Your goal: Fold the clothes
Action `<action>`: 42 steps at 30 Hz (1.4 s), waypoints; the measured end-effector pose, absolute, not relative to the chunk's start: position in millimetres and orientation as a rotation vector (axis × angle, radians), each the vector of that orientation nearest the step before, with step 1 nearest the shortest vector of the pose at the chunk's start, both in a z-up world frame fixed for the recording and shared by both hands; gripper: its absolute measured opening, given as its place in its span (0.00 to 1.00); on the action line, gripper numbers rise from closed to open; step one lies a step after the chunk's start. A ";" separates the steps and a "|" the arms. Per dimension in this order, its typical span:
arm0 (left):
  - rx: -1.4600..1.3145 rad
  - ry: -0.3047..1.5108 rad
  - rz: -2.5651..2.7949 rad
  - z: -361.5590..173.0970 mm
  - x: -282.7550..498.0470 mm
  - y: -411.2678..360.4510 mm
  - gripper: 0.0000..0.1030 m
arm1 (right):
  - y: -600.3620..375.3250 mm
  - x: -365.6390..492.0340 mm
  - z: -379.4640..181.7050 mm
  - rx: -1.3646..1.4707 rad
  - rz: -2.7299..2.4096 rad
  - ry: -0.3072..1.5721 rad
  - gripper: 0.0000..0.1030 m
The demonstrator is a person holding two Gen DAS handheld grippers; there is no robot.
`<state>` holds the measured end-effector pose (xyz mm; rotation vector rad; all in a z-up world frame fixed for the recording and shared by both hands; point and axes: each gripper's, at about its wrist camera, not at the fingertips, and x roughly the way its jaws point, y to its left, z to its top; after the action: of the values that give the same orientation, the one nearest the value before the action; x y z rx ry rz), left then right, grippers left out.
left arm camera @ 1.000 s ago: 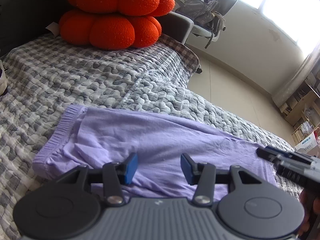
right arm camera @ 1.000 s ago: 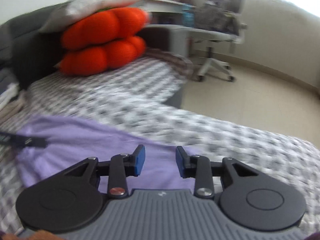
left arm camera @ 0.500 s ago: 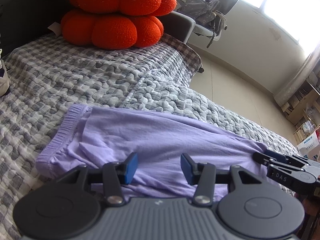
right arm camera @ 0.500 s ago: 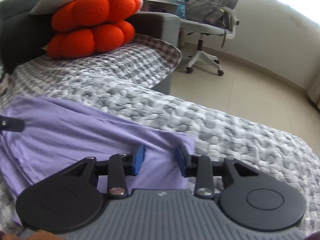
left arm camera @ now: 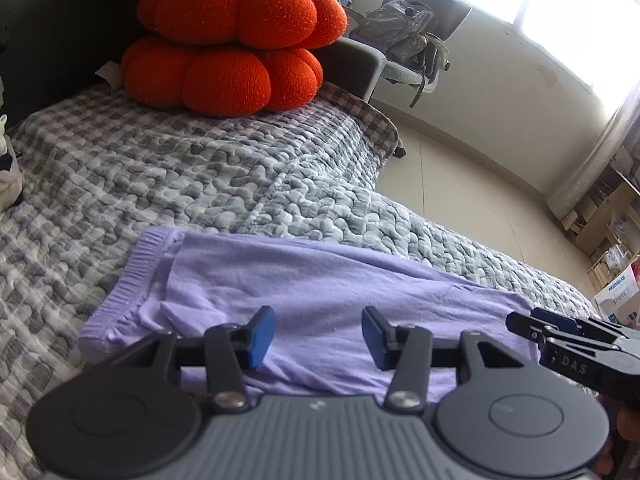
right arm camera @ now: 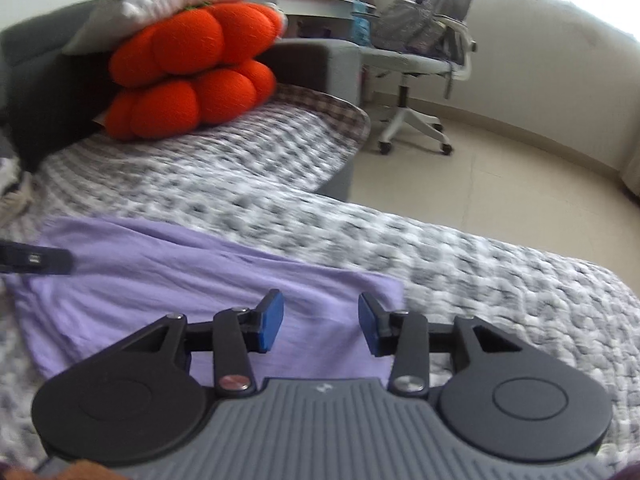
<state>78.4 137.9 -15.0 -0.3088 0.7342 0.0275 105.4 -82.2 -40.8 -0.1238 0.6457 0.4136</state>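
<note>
A lilac garment (left arm camera: 320,292) with a ribbed band at its left end lies flat on the grey-and-white checked quilt (left arm camera: 160,176). My left gripper (left arm camera: 318,336) hovers over the garment's near edge, open, nothing between its blue pads. In the right wrist view the same garment (right arm camera: 180,280) spreads to the left, and my right gripper (right arm camera: 320,322) hangs above its right corner with jaws opening and empty. The right gripper's fingers (left arm camera: 560,332) reach into the left wrist view at the garment's right end. The left gripper's tip (right arm camera: 36,260) shows at the right wrist view's left edge.
Two stacked orange pumpkin cushions (left arm camera: 232,44) sit at the head of the bed under a white pillow (right arm camera: 180,4). An office chair (right arm camera: 424,60) with a backpack stands on the tiled floor (right arm camera: 500,184) beyond. Shelves and boxes (left arm camera: 612,256) line the far right.
The right gripper's jaws have widened, and it came to the garment's right end, then drew slightly back. The left gripper has stayed put.
</note>
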 end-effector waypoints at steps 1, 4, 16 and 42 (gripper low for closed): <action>-0.303 0.741 0.030 -16.3 79.1 137.3 0.49 | -79.2 102.7 -39.7 -0.120 0.432 0.647 0.41; -0.287 0.764 0.040 -20.6 81.3 136.4 0.49 | -68.4 97.1 -44.8 -0.131 0.475 0.686 0.41; -0.265 0.784 0.034 -24.4 82.7 136.9 0.50 | -74.8 68.4 -46.7 -0.171 0.461 0.753 0.42; -0.195 0.750 0.082 -23.5 80.1 134.1 0.50 | -123.0 48.7 -32.6 -0.048 0.438 0.790 0.43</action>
<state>80.1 134.1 -23.5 -0.1947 0.7504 0.0818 48.7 -123.0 -32.6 -0.0482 0.7900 0.4377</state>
